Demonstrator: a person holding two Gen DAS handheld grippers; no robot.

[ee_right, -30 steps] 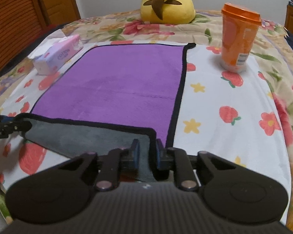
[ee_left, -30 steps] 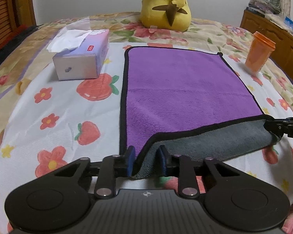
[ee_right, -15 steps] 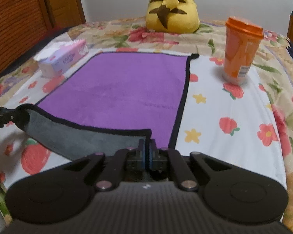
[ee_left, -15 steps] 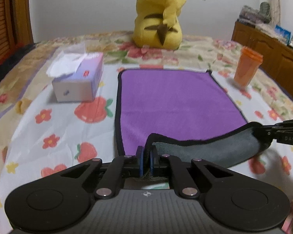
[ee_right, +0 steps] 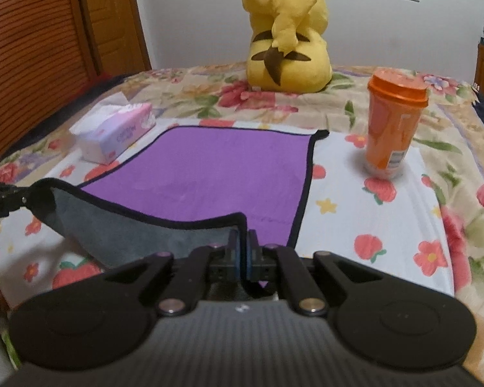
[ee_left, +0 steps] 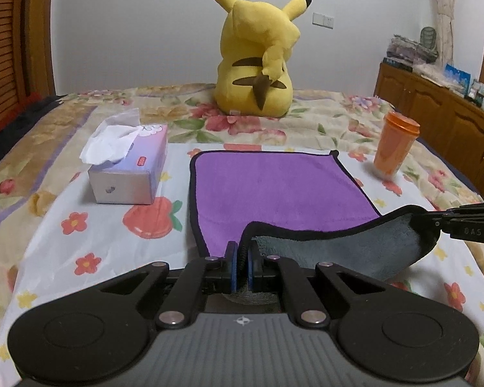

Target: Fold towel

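A purple towel (ee_left: 274, 187) with black trim and a grey underside lies on the bed; it also shows in the right wrist view (ee_right: 229, 174). My left gripper (ee_left: 241, 258) is shut on the towel's near left corner. My right gripper (ee_right: 242, 251) is shut on the near right corner. Both hold the near edge lifted off the bed, and it sags between them with the grey side (ee_left: 355, 251) facing me. The right gripper's tip shows at the right of the left wrist view (ee_left: 435, 217). The left gripper's tip shows at the left of the right wrist view (ee_right: 19, 198).
A tissue box (ee_left: 129, 171) stands left of the towel. An orange lidded cup (ee_right: 393, 122) stands to its right. A yellow plush toy (ee_left: 258, 61) sits at the far end of the bed. A wooden cabinet (ee_left: 442, 129) runs along the right.
Both grippers closed on the towel's near corners and rose, lifting the near edge off the bed; more of the grey underside hangs between them.
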